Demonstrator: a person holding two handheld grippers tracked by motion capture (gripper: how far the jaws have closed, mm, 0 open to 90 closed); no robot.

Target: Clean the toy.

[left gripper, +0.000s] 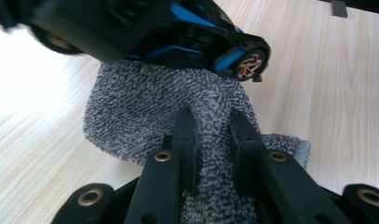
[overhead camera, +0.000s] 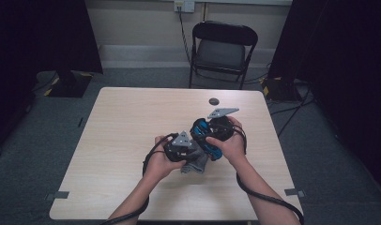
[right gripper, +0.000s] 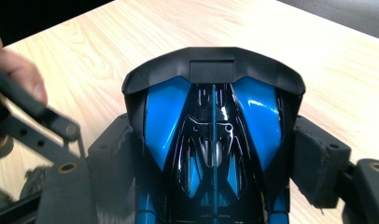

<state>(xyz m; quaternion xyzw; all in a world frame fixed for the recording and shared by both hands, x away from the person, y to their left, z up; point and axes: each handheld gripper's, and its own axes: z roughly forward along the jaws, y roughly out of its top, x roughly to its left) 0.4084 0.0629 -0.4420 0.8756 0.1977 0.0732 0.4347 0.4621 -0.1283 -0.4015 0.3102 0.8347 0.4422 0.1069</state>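
A blue and black toy car (right gripper: 213, 140) sits clamped between the fingers of my right gripper (overhead camera: 220, 127), held just above the middle of the bench (overhead camera: 123, 122). Beneath it, to the left, a speckled grey cloth (left gripper: 150, 112) is pinched tight in the narrow fingers of my left gripper (overhead camera: 181, 147), touching the car's underside. A small dark disc (overhead camera: 213, 101) lies farther off.

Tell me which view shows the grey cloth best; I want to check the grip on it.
The left gripper view: the grey cloth is pinched between its black jaws, under the toy car. The high view gives a small patch below the hands; the right gripper view a scrap.
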